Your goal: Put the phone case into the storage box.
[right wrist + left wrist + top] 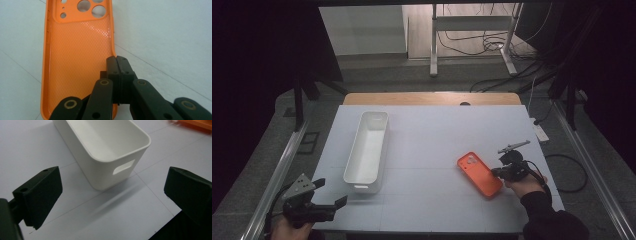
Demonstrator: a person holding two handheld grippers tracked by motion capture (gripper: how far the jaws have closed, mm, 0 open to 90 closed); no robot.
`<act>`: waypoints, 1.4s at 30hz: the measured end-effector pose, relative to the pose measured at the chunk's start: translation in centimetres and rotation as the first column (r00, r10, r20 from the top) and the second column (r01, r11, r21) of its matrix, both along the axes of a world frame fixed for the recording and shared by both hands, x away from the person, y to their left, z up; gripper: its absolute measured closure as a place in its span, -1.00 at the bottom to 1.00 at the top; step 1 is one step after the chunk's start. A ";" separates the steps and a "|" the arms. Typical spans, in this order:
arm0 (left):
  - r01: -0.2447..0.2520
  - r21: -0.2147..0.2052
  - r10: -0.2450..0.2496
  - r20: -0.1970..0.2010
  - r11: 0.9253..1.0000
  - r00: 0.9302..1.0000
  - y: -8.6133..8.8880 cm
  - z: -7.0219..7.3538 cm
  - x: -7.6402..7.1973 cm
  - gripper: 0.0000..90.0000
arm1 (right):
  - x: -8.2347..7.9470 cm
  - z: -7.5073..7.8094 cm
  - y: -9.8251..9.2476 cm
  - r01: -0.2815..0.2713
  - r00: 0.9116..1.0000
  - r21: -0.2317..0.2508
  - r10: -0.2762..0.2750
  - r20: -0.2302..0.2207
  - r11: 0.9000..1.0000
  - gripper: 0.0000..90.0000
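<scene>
An orange phone case (pixel 479 173) lies open side up on the white table, right of centre. In the right gripper view, the case (pixel 77 55) shows its camera cut-outs at the far end. My right gripper (pixel 496 171) (pixel 116 61) is shut on the case's right side wall, pads pressed together over the rim. A long white bin (pixel 384 145) stands empty at the left of the table. Near the front left corner, my left gripper (pixel 332 191) (pixel 112 195) is held open and empty, facing the bin's near end wall (pixel 100 175) with its handle slot.
The white sheet (pixel 432 130) covers a wooden table whose far edge (pixel 412 98) shows beyond it. A power strip (pixel 540 132) and cables lie on the floor at the right. Metal rails run along both sides.
</scene>
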State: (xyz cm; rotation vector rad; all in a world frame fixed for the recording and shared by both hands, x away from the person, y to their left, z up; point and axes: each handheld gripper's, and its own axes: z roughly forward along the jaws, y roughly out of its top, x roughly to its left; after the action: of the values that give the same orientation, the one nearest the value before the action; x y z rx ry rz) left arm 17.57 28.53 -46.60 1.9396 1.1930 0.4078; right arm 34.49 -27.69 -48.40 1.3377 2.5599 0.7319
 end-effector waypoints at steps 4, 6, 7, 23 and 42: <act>0.001 0.002 -0.001 -0.002 1.000 1.000 0.0 0.0 0.0 -0.97 | -0.2 0.6 -0.1 0.009 1.000 0.017 -0.009 0.022 1.000 0.99; 0.005 0.004 -0.005 -0.003 1.000 1.000 -0.1 0.0 0.1 -0.98 | -0.3 0.9 -0.1 0.011 0.999 0.031 -0.013 0.036 0.999 0.99; 0.006 0.001 -0.006 0.000 1.000 1.000 -0.1 0.1 0.1 -0.99 | -0.3 1.1 -0.2 0.013 0.999 0.035 -0.014 0.040 0.999 0.99; 0.060 -0.063 -0.059 0.023 0.996 0.998 -1.0 1.0 1.2 -1.00 | -1.2 3.2 0.0 0.004 0.992 0.115 -0.018 0.126 0.993 0.99; 0.102 -0.118 -0.100 0.022 0.988 0.995 -2.6 2.3 4.2 -1.00 | -2.0 4.9 0.4 -0.018 0.975 0.159 -0.017 0.220 0.987 0.99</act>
State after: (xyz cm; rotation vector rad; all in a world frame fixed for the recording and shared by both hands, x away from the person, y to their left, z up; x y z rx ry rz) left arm 21.80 25.96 -44.27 1.8812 1.0793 0.2925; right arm 32.45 -27.25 -43.50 1.2208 2.3696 1.0432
